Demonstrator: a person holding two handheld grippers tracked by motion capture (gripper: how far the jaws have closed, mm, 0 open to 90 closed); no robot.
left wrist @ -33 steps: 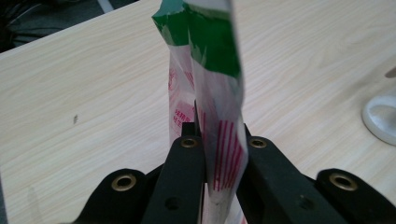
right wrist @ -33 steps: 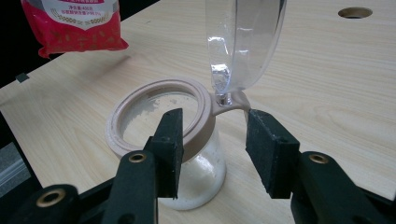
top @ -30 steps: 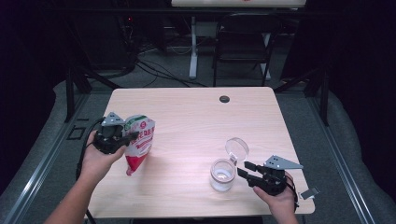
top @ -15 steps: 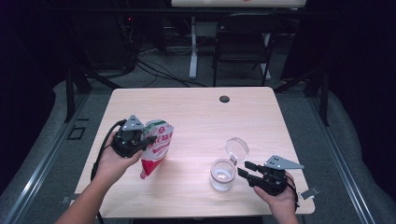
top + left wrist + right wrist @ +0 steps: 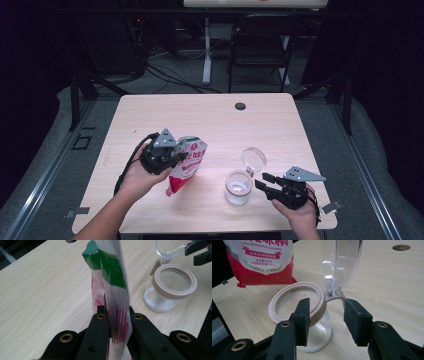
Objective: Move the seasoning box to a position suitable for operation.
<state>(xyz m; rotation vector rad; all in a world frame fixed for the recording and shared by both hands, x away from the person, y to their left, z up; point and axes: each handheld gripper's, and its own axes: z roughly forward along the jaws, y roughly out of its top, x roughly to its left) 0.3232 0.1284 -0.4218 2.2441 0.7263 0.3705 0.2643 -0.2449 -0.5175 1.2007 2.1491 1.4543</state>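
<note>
Seasoning pouch (image 5: pixel 187 162), the red-and-white one with a green top edge, is pinched tight between the jaws of the left gripper (image 5: pixel 172 159) and is held up over the left-middle of the wooden table (image 5: pixel 210 120), tilted with its bottom corner down near the tabletop. From the left gripper view the pouch (image 5: pixel 112 287) can be seen clamped edge-on, squeezed flat between the two black pads. Just to the right of it, a small clear glass jar (image 5: pixel 237 186) is parked on the table, with its beige rim ring and its clear hinged lid (image 5: pixel 253 158) flipped up and open. The right gripper (image 5: pixel 263 181) is kept right beside the jar, jaws spread fairly wide; in the right gripper view, the jar's rim (image 5: pixel 297 302) and hinge are seen sitting between the pads, but whether they're actually being touched can't be told.
</note>
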